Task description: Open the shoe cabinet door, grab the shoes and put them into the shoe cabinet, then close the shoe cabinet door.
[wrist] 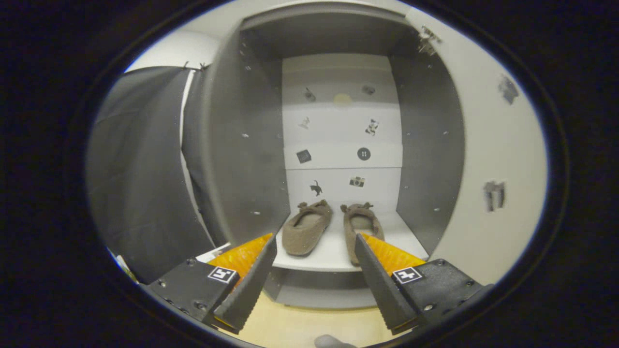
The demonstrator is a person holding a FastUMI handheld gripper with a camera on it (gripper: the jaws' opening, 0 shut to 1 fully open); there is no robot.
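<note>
Two brown slippers rest side by side on the bottom shelf (333, 258) of the open shoe cabinet (242, 145), toes toward the back panel. The left slipper (306, 227) lies angled; the right slipper (360, 223) is partly hidden behind my right finger. My gripper (316, 242) is open with nothing between its fingers, its tips just in front of the shelf edge. The cabinet door (488, 159) stands swung open at the right, white with small dark stickers.
The cabinet's grey side walls flank the shelf. Its white back panel (342, 140) carries small stickers. Black cloth (140, 179) hangs left of the cabinet. A light wooden floor (309, 326) lies below the fingers, with a small grey object at its near edge.
</note>
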